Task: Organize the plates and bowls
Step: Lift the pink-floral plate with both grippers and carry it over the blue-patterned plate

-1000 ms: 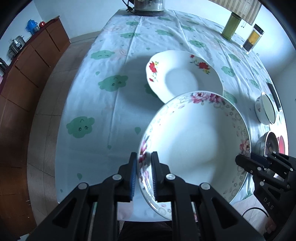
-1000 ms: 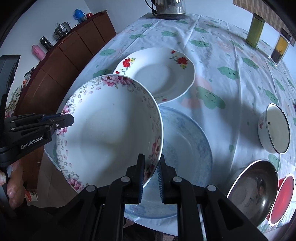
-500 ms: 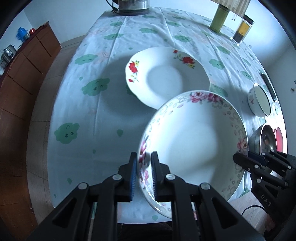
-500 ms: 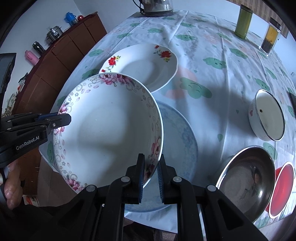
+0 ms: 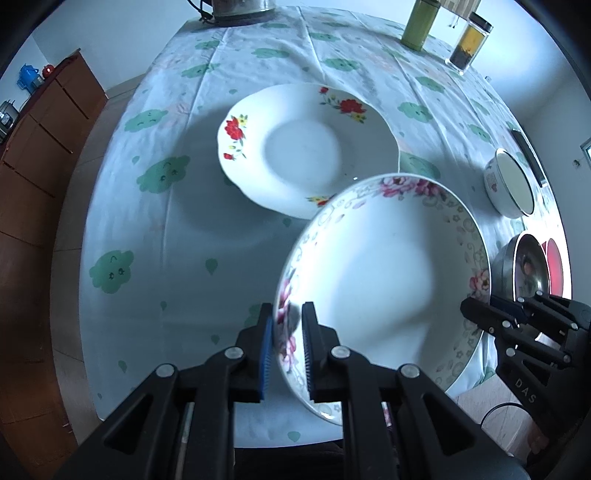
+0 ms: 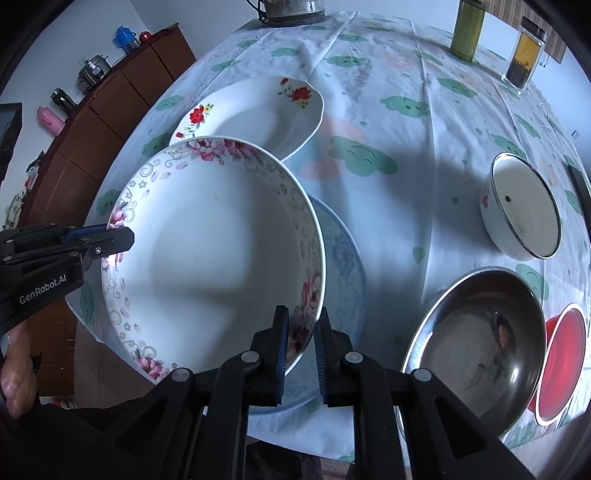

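Note:
A deep white plate with pink flowers on its rim (image 5: 384, 273) (image 6: 218, 251) hangs above the table, held from both sides. My left gripper (image 5: 287, 325) (image 6: 123, 238) is shut on its left rim. My right gripper (image 6: 300, 325) (image 5: 466, 307) is shut on its right rim. Beyond it on the cloth lies a white plate with red flowers (image 5: 306, 147) (image 6: 255, 114). In the right wrist view a pale blue patterned plate (image 6: 343, 258) lies on the table, partly hidden under the held plate.
On the right stand a white enamel bowl (image 6: 521, 206) (image 5: 511, 184), a steel bowl (image 6: 476, 332) and a red bowl (image 6: 561, 358). A kettle base (image 5: 236, 9), a green canister (image 5: 419, 24) and a glass jar (image 5: 467, 44) sit at the far edge. A wooden cabinet (image 5: 40, 147) lines the left.
Both grippers carried the pink-flowered plate forward over the table; the red-flowered plate and the bowls now sit closer in view. Grips are unchanged.

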Available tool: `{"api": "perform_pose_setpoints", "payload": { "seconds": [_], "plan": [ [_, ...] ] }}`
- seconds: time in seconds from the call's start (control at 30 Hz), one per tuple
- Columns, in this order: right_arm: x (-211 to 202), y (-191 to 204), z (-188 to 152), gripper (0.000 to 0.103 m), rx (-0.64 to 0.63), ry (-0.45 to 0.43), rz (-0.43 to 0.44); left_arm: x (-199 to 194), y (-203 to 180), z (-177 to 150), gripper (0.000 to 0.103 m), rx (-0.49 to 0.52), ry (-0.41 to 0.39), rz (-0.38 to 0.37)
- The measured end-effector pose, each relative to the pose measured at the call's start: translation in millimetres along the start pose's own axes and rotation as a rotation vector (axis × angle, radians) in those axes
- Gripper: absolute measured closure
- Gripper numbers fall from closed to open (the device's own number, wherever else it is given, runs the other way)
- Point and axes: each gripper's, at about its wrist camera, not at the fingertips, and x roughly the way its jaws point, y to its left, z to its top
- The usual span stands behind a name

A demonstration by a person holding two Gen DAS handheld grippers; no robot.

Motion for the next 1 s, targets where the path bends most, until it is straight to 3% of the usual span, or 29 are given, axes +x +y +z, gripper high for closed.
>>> {"api": "perform_pose_setpoints", "payload": {
  "seconds": [1.0],
  "plan": [
    [0,-1,-2,0.088,0.019,0.027,-0.051,7,-10,0,0.092,0.032,0.018,-0.021]
  ]
}}
